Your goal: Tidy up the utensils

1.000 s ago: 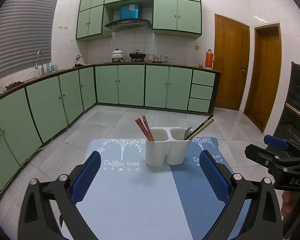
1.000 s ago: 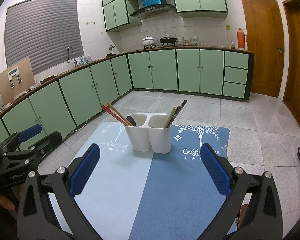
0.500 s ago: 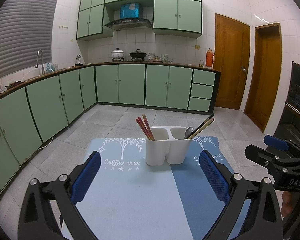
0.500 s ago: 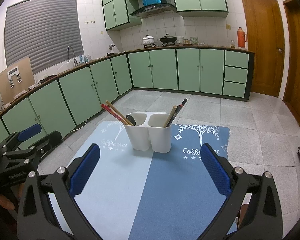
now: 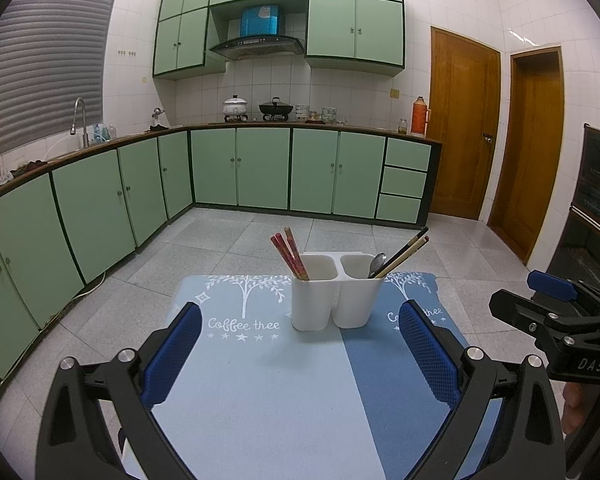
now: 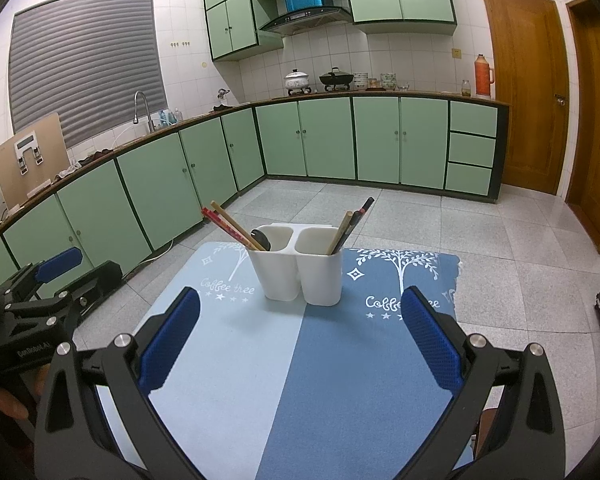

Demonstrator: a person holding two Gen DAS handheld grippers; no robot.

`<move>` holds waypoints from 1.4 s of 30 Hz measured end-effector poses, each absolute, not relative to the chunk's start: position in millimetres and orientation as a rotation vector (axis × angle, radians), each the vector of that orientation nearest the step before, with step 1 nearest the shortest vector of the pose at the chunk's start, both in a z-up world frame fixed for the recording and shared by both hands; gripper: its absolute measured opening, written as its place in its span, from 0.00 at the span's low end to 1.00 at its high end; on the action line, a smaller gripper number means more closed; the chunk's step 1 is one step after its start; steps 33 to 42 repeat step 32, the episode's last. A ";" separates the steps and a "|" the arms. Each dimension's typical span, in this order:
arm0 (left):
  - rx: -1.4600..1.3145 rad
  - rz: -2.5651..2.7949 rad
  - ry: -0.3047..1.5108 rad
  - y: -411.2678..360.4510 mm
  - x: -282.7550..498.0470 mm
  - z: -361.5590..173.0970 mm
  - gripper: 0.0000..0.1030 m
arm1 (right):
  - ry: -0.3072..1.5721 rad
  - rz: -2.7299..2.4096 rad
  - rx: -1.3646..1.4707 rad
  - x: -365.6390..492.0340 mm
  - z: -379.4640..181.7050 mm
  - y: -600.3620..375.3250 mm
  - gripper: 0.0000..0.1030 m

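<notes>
A white two-compartment utensil holder [image 5: 332,296] stands on a blue "Coffee tree" mat [image 5: 268,392]. In the left wrist view its left cup holds red chopsticks [image 5: 290,254]; its right cup holds a metal spoon [image 5: 377,264] and dark and tan chopsticks [image 5: 406,250]. The holder also shows in the right wrist view [image 6: 298,268]. My left gripper [image 5: 298,354] is open and empty, short of the holder. My right gripper [image 6: 298,338] is open and empty, also short of it. Each gripper shows at the edge of the other's view.
The mat lies on a table over a grey tiled floor [image 5: 228,240]. Green cabinets [image 5: 260,168] line the back and left walls. Wooden doors [image 5: 464,120] stand at the right, and a dark oven cabinet [image 5: 596,200] at the far right.
</notes>
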State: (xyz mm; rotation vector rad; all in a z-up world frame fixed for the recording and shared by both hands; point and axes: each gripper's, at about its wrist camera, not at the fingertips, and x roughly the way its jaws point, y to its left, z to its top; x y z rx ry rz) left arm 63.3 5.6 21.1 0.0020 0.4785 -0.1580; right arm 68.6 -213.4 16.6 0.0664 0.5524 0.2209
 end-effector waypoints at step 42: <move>-0.009 -0.153 0.495 1.4 65.7 16.4 0.94 | 0.565 0.212 0.065 74.6 7.2 -219.5 0.95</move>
